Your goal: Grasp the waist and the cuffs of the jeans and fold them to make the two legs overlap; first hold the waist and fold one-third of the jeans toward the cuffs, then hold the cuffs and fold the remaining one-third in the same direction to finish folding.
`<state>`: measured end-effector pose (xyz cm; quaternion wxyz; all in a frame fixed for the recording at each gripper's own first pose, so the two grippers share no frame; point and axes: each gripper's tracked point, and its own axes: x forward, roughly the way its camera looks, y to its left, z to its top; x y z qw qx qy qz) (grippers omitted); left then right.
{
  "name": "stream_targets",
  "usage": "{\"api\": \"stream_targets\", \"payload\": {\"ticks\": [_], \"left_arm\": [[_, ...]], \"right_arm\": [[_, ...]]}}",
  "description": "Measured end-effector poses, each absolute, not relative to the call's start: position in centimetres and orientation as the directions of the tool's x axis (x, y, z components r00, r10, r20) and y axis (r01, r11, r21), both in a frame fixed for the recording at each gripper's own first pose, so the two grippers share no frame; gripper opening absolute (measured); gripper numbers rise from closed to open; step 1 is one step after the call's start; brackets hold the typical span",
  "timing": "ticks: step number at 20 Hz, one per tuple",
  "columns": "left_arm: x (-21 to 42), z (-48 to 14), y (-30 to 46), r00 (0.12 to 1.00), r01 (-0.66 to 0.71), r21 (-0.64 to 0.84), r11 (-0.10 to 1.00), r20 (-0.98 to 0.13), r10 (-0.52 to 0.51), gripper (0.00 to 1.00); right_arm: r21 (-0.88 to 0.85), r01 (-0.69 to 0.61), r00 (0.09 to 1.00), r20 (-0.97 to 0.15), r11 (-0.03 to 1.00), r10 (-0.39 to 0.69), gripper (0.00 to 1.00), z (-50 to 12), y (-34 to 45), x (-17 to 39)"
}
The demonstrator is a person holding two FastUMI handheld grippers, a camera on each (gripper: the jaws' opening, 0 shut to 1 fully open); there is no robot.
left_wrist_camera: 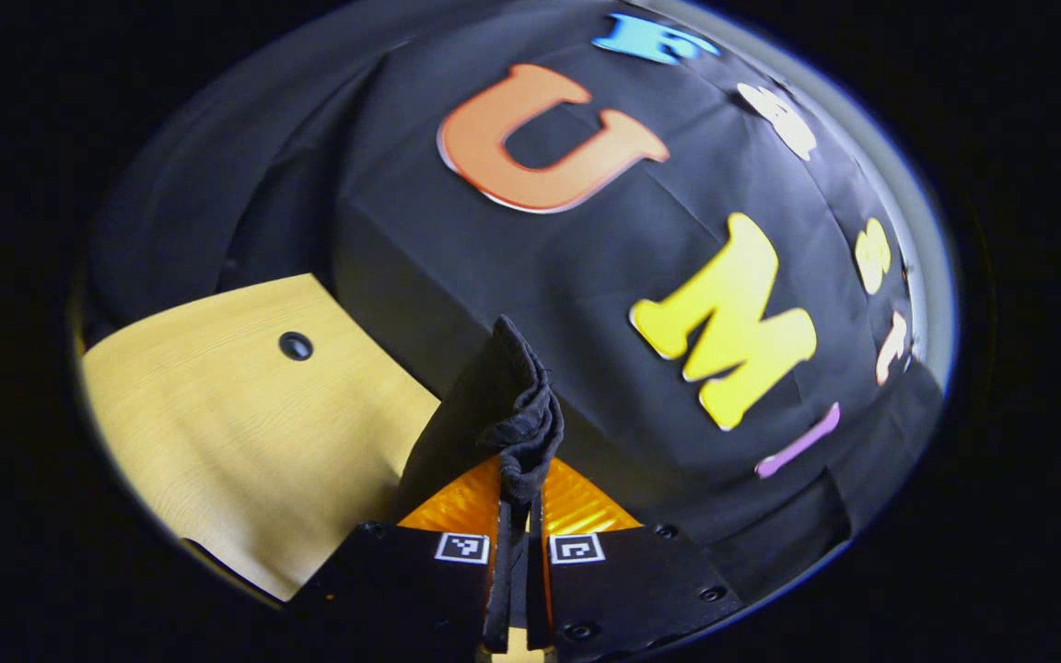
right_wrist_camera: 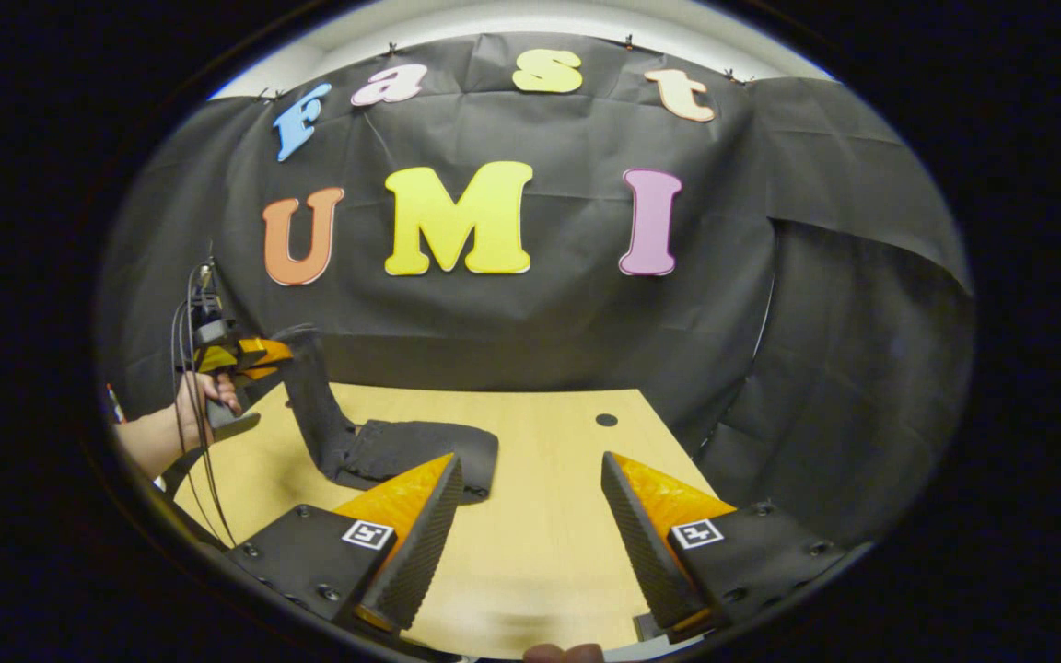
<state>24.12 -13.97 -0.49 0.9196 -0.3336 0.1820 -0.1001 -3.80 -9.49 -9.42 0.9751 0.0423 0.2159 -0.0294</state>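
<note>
The dark jeans (right_wrist_camera: 383, 451) lie partly on the wooden table (right_wrist_camera: 540, 534), with one end lifted up at the left. In the right gripper view, a hand (right_wrist_camera: 204, 396) holds the left gripper (right_wrist_camera: 284, 354), which pulls that end of the cloth upward. In the left gripper view, my left gripper (left_wrist_camera: 517, 497) is shut on a bunched fold of the jeans (left_wrist_camera: 503, 405), held above the table (left_wrist_camera: 245, 433). My right gripper (right_wrist_camera: 530, 525) stands open over the bare table, right of the jeans, with nothing between its fingers.
A small dark hole (right_wrist_camera: 606, 420) sits in the table near its far right corner, also seen as the hole (left_wrist_camera: 296, 346). The black cloth wall (right_wrist_camera: 530, 313) closes off the back and right side. Cables (right_wrist_camera: 190, 387) hang from the left gripper.
</note>
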Motion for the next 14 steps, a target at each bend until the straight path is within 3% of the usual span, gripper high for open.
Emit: {"api": "stream_targets", "payload": {"ticks": [6,14], "left_arm": [[22.1,-3.0,-23.9,0.915,0.159,-0.385,0.909,-0.287,-0.282,0.1],[21.1,-11.3,-30.8,0.856,0.219,-0.278,0.935,-0.405,-0.321,0.13]], "right_arm": [[0.104,0.14,0.894,-0.442,0.985,-0.08,0.93,-11.0,-13.6,-5.6],[0.085,0.249,0.85,-0.497,0.965,-0.175,0.92,-13.1,-19.5,-7.8]]}}
